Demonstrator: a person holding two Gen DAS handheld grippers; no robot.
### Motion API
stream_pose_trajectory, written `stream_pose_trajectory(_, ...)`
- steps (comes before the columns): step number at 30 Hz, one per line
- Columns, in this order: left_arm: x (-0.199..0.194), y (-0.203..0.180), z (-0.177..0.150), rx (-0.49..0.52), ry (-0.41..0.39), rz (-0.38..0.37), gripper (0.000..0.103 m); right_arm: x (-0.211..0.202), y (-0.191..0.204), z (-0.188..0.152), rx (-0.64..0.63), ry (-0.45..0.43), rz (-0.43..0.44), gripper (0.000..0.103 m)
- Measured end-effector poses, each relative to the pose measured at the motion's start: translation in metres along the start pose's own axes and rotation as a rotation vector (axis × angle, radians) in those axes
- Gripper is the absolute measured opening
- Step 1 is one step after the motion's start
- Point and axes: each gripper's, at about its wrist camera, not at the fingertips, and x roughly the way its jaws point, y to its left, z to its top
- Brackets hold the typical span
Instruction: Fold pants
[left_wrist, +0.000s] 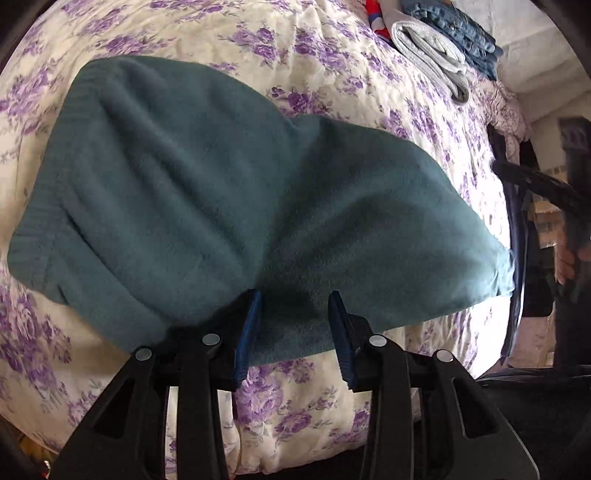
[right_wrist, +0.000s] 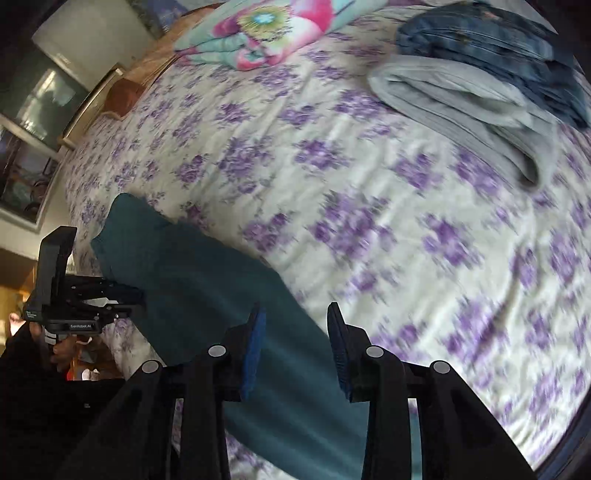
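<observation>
Teal fleece pants (left_wrist: 207, 199) lie folded on the floral bedspread (left_wrist: 314, 62), ribbed cuffs at the left. My left gripper (left_wrist: 294, 306) is open, its blue-padded fingertips (left_wrist: 251, 325) over the near edge of the pants, nothing between them. In the right wrist view the same pants (right_wrist: 207, 280) run from the left down to the bottom centre. My right gripper (right_wrist: 295, 321) is open above the pants' edge, empty. The left gripper (right_wrist: 127, 293) also shows at the left of that view, at the pants' edge.
Folded grey pants (right_wrist: 461, 110) and folded blue jeans (right_wrist: 498, 55) lie at the far right of the bed (right_wrist: 332, 184). A colourful folded cloth (right_wrist: 266, 33) lies at the far end. The bed's edge and dark furniture (left_wrist: 535, 221) are at the right.
</observation>
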Motion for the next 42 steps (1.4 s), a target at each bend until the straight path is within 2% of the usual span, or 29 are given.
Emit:
stream_pose_trajectory(2, -0.002, 0.002, 0.0, 0.002, 0.003, -0.009, 0.036, 0.022, 0.014, 0.015, -0.034, 0.062, 0.034, 0.035)
stream_pose_trajectory(5, -0.003, 0.002, 0.0, 0.007, 0.008, -0.011, 0.036, 0.033, 0.018, 0.008, -0.065, 0.141, 0.082, 0.035)
stream_pose_trajectory(10, -0.013, -0.01, 0.008, 0.032, 0.019, 0.017, 0.036, 0.051, 0.016, 0.0, -0.064, 0.224, 0.124, 0.035)
stream_pose_trajectory(11, -0.017, -0.016, 0.012, 0.051, 0.009, 0.019, 0.036, 0.054, 0.017, -0.002, -0.066, 0.235, 0.144, 0.034)
stream_pose_trajectory(12, -0.023, -0.022, 0.017, 0.07, -0.007, 0.011, 0.036, 0.051, 0.021, -0.004, -0.076, 0.236, 0.163, 0.022)
stream_pose_trajectory(15, -0.034, -0.047, 0.038, 0.125, -0.058, -0.048, 0.037, 0.033, 0.036, -0.013, -0.132, 0.218, 0.192, 0.02)
stream_pose_trajectory(18, -0.015, -0.066, 0.053, 0.146, -0.033, -0.129, 0.037, 0.025, 0.044, -0.024, -0.155, 0.233, 0.234, 0.022)
stream_pose_trajectory(22, 0.044, -0.071, 0.06, 0.129, 0.096, -0.121, 0.037, 0.044, 0.045, -0.028, -0.145, 0.271, 0.214, 0.022)
stream_pose_trajectory(23, 0.048, -0.071, 0.059, 0.13, 0.09, -0.125, 0.037, 0.047, 0.045, -0.028, -0.139, 0.277, 0.219, 0.022)
stream_pose_trajectory(28, 0.041, -0.059, 0.051, 0.1, 0.083, -0.179, 0.038, 0.053, 0.048, -0.021, -0.15, 0.254, 0.204, 0.024)
stream_pose_trajectory(31, 0.039, -0.057, 0.049, 0.09, 0.078, -0.186, 0.038, 0.064, 0.051, -0.011, -0.163, 0.253, 0.193, 0.036)
stream_pose_trajectory(36, 0.039, -0.058, 0.048, 0.108, 0.077, -0.168, 0.038, 0.073, 0.051, -0.008, -0.171, 0.299, 0.203, 0.036)
stream_pose_trajectory(40, 0.04, -0.056, 0.047, 0.098, 0.07, -0.181, 0.038, 0.067, 0.059, -0.029, -0.212, 0.403, 0.29, 0.036)
stream_pose_trajectory(42, 0.04, -0.056, 0.048, 0.097, 0.07, -0.18, 0.038, 0.072, 0.063, -0.033, -0.232, 0.43, 0.302, 0.036)
